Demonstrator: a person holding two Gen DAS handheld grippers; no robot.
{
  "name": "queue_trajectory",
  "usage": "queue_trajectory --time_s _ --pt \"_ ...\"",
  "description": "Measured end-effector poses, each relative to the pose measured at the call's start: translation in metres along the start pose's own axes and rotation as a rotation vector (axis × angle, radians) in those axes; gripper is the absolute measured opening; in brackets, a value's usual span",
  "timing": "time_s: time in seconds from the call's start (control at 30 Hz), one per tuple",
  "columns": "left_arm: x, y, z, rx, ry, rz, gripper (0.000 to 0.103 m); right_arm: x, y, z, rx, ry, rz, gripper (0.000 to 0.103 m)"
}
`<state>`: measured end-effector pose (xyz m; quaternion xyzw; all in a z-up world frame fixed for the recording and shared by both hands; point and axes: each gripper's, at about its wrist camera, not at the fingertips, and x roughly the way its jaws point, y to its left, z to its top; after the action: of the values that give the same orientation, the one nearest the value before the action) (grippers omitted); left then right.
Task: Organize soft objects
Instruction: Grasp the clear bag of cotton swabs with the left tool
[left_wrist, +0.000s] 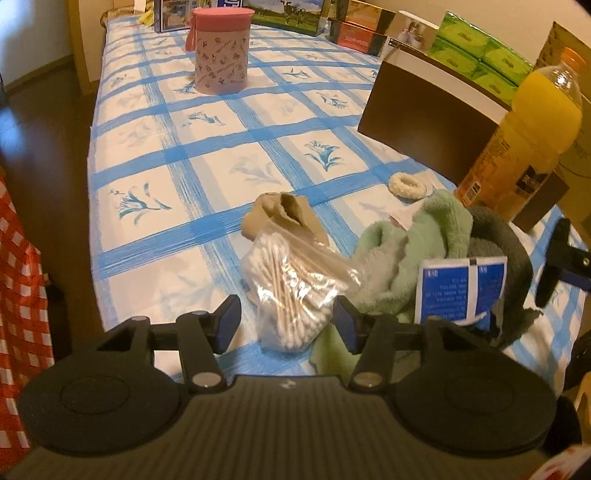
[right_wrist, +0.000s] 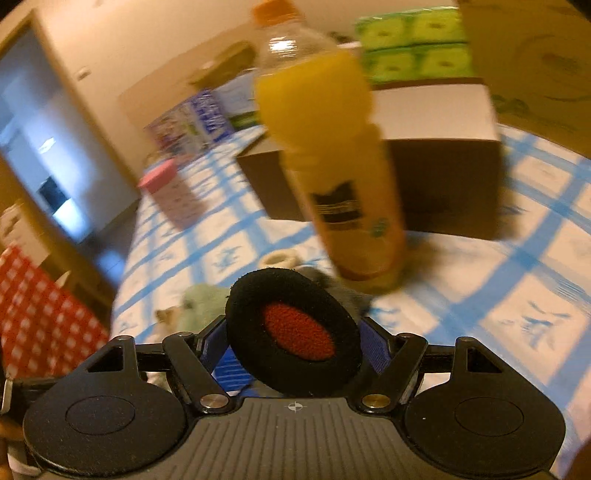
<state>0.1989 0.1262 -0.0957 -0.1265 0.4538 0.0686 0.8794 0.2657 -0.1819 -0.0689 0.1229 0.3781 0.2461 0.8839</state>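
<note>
Straddling swab bag (left_wrist: 291, 295) with left gripper (left_wrist: 287, 322) spread and untouching, long axis running straight ahead on cloth (left_wrist: 207, 122); pinching ear pad (right_wrist: 293, 332) in right gripper (right_wrist: 295, 347), raised off cloth.

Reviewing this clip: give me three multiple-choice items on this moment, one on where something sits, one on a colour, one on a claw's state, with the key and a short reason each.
1. Where does the bag of cotton swabs lie?
A. Between the fingers of the left claw
B. Inside the pink canister
C. On top of the brown box

2. What colour is the centre of the round black pad?
A. Green
B. Red
C. White

3. What is the right claw doing?
A. Standing open over bare cloth
B. Gripping the juice bottle
C. Gripping the round black pad

Key: 1 A, the bag sits on the tablecloth in the gap, pads apart from it. 2 B, a red oval shows. 3 C, both pads flank and hold the pad off the table.
</note>
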Motion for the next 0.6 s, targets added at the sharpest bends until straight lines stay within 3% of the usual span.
queue_trajectory --time_s 0.23,0.47,0.6 --pt "0.03 0.012 0.007 -0.121 0.033 -0.054 0.052 -0.008 -0.027 0.002 0.082 -0.014 -0.069 0.074" --pt "0.025 0.017 0.007 -0.144 -0.003 -0.093 0.027 -0.015 -0.04 -0.006 0.11 0.004 -0.093 0.074" --pt "0.007 0.014 0.003 -0.101 -0.043 -0.065 0.025 -0.016 -0.038 -0.009 0.11 0.014 -0.092 0.074"
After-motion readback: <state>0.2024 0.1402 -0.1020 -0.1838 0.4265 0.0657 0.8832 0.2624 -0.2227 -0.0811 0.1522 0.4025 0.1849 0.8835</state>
